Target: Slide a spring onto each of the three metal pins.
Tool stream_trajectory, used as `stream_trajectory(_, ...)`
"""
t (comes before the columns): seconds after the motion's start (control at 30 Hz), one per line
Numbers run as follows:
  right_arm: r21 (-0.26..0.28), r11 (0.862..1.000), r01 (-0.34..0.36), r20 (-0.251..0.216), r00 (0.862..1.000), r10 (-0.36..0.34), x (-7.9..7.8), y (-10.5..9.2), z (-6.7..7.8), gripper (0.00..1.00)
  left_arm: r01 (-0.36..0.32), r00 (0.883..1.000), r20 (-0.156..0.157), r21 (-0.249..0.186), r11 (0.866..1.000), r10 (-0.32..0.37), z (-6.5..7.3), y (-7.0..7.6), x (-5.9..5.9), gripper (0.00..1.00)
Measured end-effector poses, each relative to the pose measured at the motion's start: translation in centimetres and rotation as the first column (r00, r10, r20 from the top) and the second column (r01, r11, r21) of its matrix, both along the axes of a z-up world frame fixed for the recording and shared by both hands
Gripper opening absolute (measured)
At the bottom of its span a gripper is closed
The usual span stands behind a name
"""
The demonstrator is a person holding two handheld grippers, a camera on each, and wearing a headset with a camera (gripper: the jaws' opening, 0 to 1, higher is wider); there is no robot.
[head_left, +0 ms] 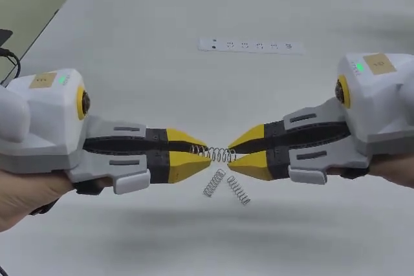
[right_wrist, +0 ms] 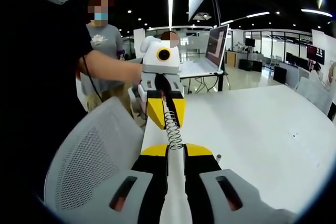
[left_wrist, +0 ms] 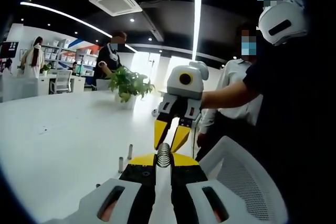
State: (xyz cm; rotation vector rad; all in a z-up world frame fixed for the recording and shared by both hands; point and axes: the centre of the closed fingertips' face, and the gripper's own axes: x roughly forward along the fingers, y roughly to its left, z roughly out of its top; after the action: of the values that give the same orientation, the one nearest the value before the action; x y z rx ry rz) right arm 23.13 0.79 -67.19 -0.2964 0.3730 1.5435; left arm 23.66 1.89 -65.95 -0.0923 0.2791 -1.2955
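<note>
my left claw and right claw meet tip to tip, each clamped on an end of the spring; two loose springs lie beneath.

A white power strip is lying flat on the counter, well beyond the left tool and the right tool. A potted plant is standing on the counter ahead of the left tool, off to its left. A white mesh chair is sitting just left of the right tool, and an open laptop is standing far ahead of it.
</note>
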Motion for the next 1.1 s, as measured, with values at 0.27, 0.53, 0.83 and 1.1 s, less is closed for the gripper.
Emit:
stream_trajectory(0.27,-0.015,1.000,-0.011,0.014,1.000,0.011,0.0,-0.1,0.2,0.08,0.005,1.000,0.008,0.001,1.000,-0.005,0.1,0.0,-0.1,0.01)
stream_trajectory(0.53,-0.031,0.999,-0.015,0.055,0.998,0.017,0.1,-0.1,0.6,0.07,0.007,1.000,0.020,0.011,1.000,-0.007,0.1,0.0,-0.2,0.01)
stream_trajectory(0.83,-0.067,0.997,-0.025,0.125,0.992,0.033,0.2,-0.1,1.1,0.07,0.002,0.999,0.032,0.026,1.000,-0.002,0.0,0.0,-0.2,0.01)
stream_trajectory(1.1,-0.079,0.996,-0.036,0.145,0.988,0.047,0.3,-0.1,1.5,0.07,0.004,0.999,0.039,0.035,0.999,-0.005,-0.2,0.0,-0.3,0.01)
